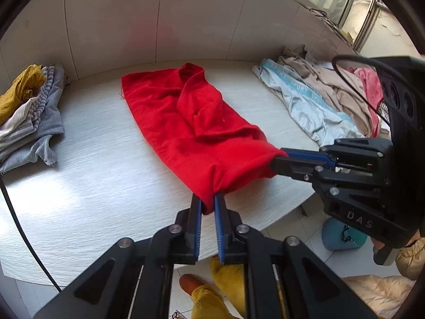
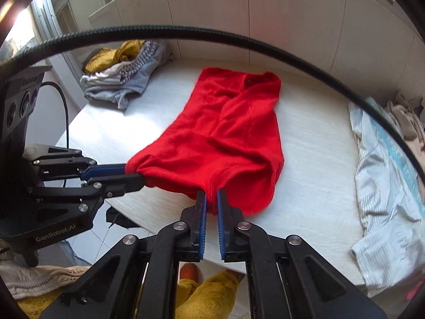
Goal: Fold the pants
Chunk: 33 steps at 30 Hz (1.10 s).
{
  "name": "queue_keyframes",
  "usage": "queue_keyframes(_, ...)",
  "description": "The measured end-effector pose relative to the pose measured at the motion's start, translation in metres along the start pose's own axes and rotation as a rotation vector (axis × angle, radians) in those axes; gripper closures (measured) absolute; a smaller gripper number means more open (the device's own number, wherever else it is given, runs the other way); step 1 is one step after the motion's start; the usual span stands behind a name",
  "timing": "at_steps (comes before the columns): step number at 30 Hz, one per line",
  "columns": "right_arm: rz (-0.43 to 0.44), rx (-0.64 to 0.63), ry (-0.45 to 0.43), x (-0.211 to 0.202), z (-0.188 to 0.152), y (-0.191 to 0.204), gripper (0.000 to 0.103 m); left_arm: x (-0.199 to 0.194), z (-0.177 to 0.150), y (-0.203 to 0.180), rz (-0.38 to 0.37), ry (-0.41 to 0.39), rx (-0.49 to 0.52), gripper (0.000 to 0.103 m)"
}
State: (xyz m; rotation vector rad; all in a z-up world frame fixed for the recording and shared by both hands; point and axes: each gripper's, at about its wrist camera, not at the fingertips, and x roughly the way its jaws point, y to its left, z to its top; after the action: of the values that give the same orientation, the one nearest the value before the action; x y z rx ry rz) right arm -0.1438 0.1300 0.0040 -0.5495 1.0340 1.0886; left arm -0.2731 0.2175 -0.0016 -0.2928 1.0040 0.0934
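The red pants point(image 1: 186, 122) lie lengthwise on the white table point(image 1: 93, 175), far end near the wall, near end at the front edge. My left gripper point(image 1: 208, 202) is shut on the near left corner of the pants. My right gripper point(image 1: 279, 163) comes in from the right and is shut on the near right corner. In the right wrist view the red pants point(image 2: 228, 133) run away from me; the right gripper point(image 2: 211, 199) pinches the hem and the left gripper point(image 2: 132, 174) grips the corner at the left. The near end is lifted slightly.
A stack of folded clothes point(image 1: 29, 117) sits at the table's back left. A heap of unfolded garments point(image 1: 318, 101) lies at the right. A tiled wall point(image 1: 159, 21) stands behind. A black cable point(image 2: 239, 37) arcs across the right wrist view. A blue bin point(image 1: 342, 236) stands on the floor.
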Motion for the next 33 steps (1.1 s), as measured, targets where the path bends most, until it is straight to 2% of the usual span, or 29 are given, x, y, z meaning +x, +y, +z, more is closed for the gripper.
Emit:
queue_keyframes(4,0.014,-0.022,-0.009,-0.001,0.019,-0.007,0.094,0.003,0.015,0.009,-0.01,0.02,-0.034,0.093)
queue_keyframes(7,0.024,-0.052,0.005,0.006,0.034,-0.014,0.094,0.01,0.027,0.013,0.009,0.035,-0.042,0.093)
queue_keyframes(12,0.029,-0.099,0.03,0.03,0.061,-0.023,0.094,0.027,0.055,0.023,0.053,0.047,-0.028,0.093)
queue_keyframes(18,0.043,-0.106,0.088,0.07,0.087,-0.04,0.094,0.061,0.086,0.042,0.103,0.082,-0.071,0.092)
queue_keyframes(21,0.044,-0.076,0.13,0.093,0.097,-0.051,0.093,0.074,0.096,0.055,0.13,0.093,-0.125,0.083)
queue_keyframes(22,0.045,-0.066,0.137,0.097,0.098,-0.054,0.092,0.074,0.098,0.061,0.132,0.092,-0.157,0.077)
queue_keyframes(23,0.049,-0.058,0.138,0.098,0.1,-0.057,0.09,0.074,0.1,0.065,0.13,0.087,-0.177,0.072)
queue_keyframes(27,0.072,-0.06,0.116,0.091,0.105,-0.065,0.081,0.062,0.1,0.074,0.138,0.069,-0.22,0.07)
queue_keyframes(33,0.061,-0.073,0.064,0.059,0.108,-0.075,0.078,0.039,0.089,0.064,0.094,0.042,-0.244,0.067)
